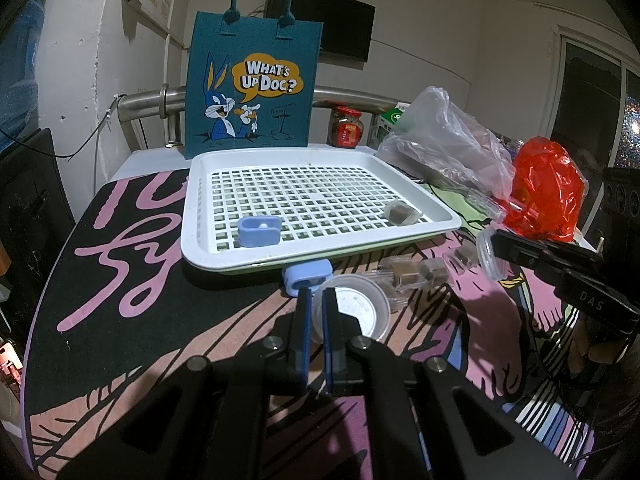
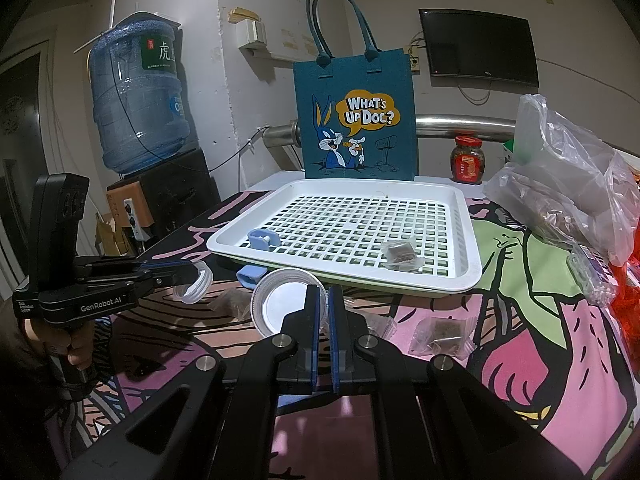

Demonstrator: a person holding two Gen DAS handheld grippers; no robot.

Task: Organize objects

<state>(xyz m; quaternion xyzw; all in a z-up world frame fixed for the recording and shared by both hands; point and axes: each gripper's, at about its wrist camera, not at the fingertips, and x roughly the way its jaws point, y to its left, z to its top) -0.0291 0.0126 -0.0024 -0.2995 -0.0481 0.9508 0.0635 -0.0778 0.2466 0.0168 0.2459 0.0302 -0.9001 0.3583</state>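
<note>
In the left wrist view my left gripper [image 1: 316, 293] is shut on the rim of a small clear plastic jar [image 1: 356, 308], held just above the mat in front of the white grid tray [image 1: 192, 216]. My right gripper [image 2: 325, 290] is shut on the edge of a round clear lid [image 2: 280, 304]. The tray holds a blue clip [image 1: 259, 232] and a wrapped brown cube packet [image 1: 400, 214]. A second blue clip [image 1: 306, 276] lies on the mat at the tray's front edge. Several more cube packets [image 1: 412, 276] lie on the mat to the right.
A teal cartoon tote bag [image 1: 252, 88] stands behind the tray, with a red-lidded jar [image 1: 346, 126] beside it. Clear plastic bags [image 1: 448, 140] and a red bag [image 1: 544, 188] crowd the right side. A water bottle [image 2: 136, 100] stands at the far left.
</note>
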